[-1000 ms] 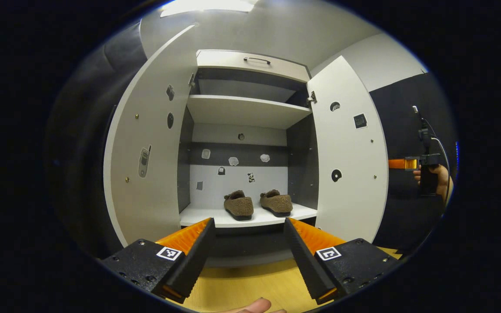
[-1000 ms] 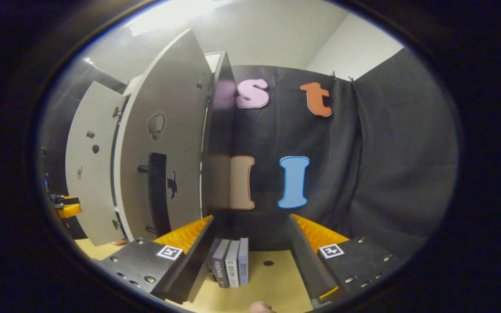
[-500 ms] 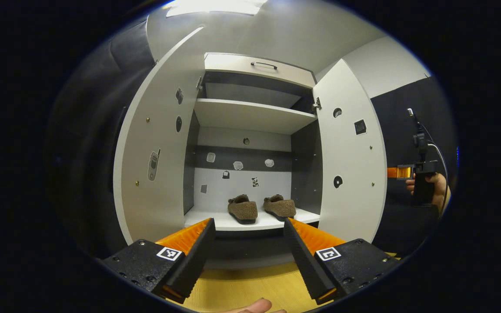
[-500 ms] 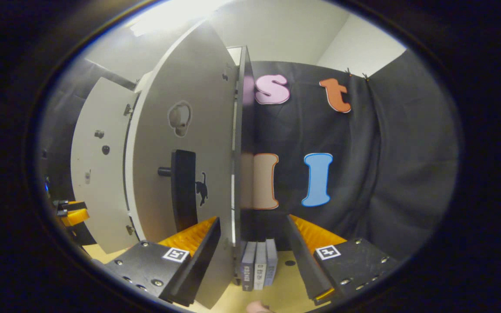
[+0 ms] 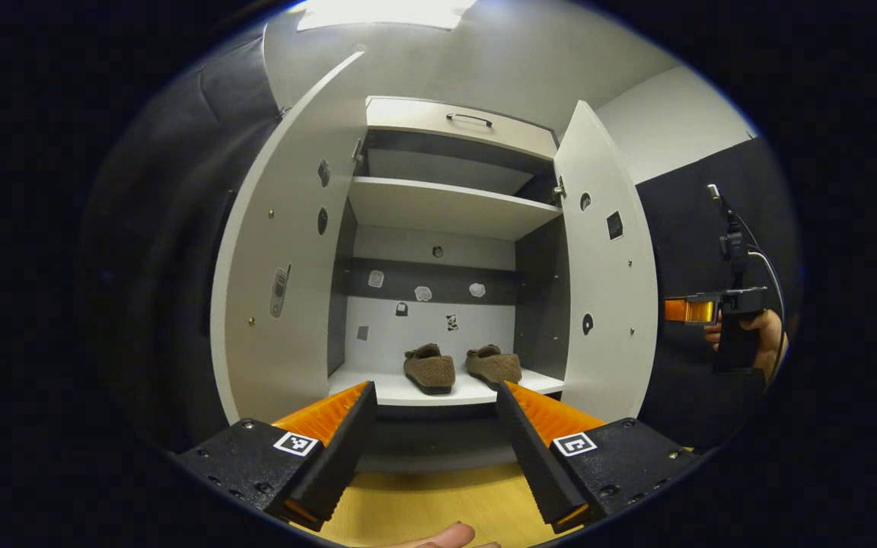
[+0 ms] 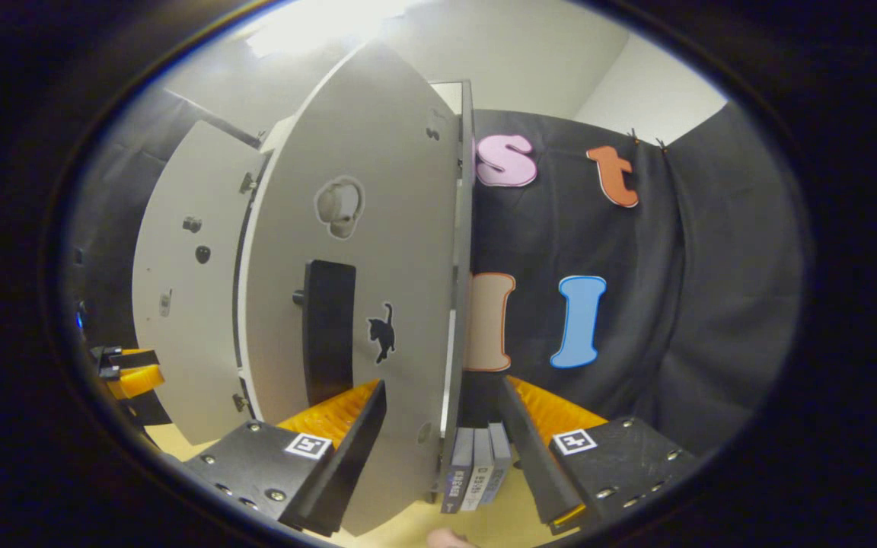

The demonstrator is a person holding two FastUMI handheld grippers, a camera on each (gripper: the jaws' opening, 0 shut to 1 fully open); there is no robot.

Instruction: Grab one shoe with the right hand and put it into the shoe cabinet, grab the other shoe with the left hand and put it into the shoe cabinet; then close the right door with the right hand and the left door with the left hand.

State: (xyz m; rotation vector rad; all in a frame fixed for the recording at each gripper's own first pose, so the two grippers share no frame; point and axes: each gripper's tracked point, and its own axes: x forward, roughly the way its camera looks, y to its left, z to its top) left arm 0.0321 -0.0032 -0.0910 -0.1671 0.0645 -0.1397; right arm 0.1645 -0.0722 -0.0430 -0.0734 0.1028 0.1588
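We note both shoes on the lower shelf [image 5: 397,393] inside the shoe cabinet [image 5: 446,205]: the left shoe [image 5: 429,370] and the right shoe [image 5: 494,365] sit side by side, close but apart, toes toward us. In the left gripper view the left gripper [image 5: 435,441] hangs in front of the cabinet over the wooden floor [image 5: 423,506], jaws spread wide with nothing between them; the cabinet looks slightly smaller and farther than half a second ago, so we read this gripper as having backed off a little. The left door [image 5: 286,251] stands fully open. The right door [image 5: 610,266] shows narrower than in the earlier frames, swung partway toward closing. To its right, the right gripper [image 5: 680,310] and the hand [image 5: 758,335] holding it are near the door's outer face; we cannot tell whether they touch it. In the right gripper view the right gripper [image 6: 442,438] has its jaws spread, and the right door's edge [image 6: 460,304] now stands between them, where a second ago it lay off to the left. The door's black handle [image 6: 328,331] and a cat sticker [image 6: 382,332] face us. A few books [image 6: 476,476] stand upright on the floor just beyond the door edge.
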